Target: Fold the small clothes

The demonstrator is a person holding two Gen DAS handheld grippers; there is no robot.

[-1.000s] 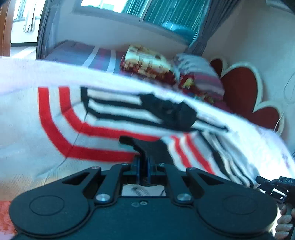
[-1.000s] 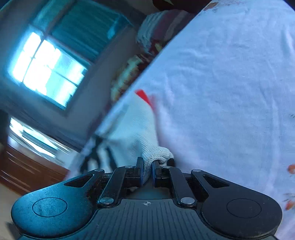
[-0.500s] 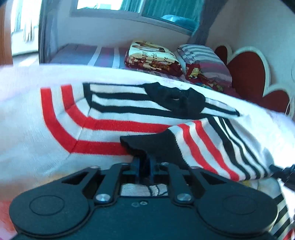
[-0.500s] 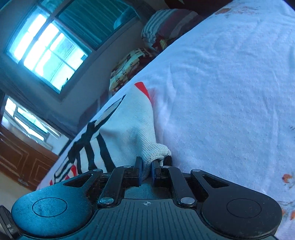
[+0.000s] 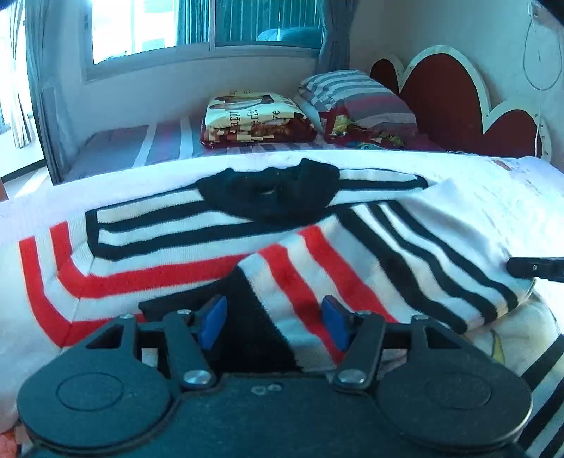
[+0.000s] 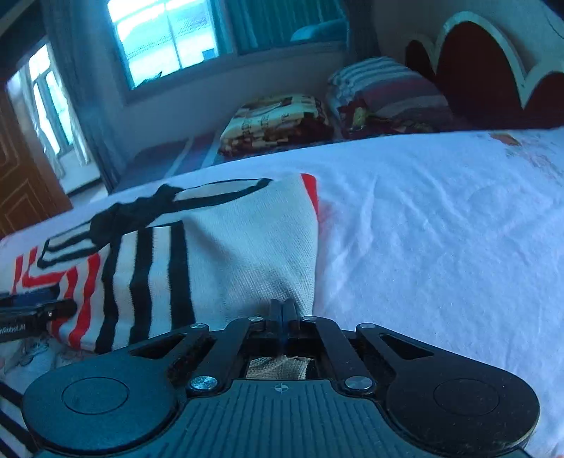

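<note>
The right gripper (image 6: 282, 311), fingers (image 6: 274, 313) together, touches the striped sweater (image 6: 225, 253) on the white bedsheet (image 6: 440, 229).

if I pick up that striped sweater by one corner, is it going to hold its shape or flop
Probably flop. The striped sweater is a soft knit that already lies folded over itself in limp layers on the white sheet. It drapes loosely around the open left gripper, so likely light, and its ribbed surface shouldn't slip.

A white bed sheet (image 6: 440, 218) covers the near bed. Beyond it lies a striped mattress (image 5: 141, 144) with a folded patterned blanket (image 5: 253, 118) and a striped pillow (image 5: 356, 93) beside it. A red headboard (image 5: 447, 95) with white scalloped edging stands against the pale wall (image 5: 511, 42). Daylight comes through a wide window (image 5: 176, 24) with grey curtains (image 5: 335, 31). A brown wooden door (image 6: 21, 176) stands at the left.
</note>
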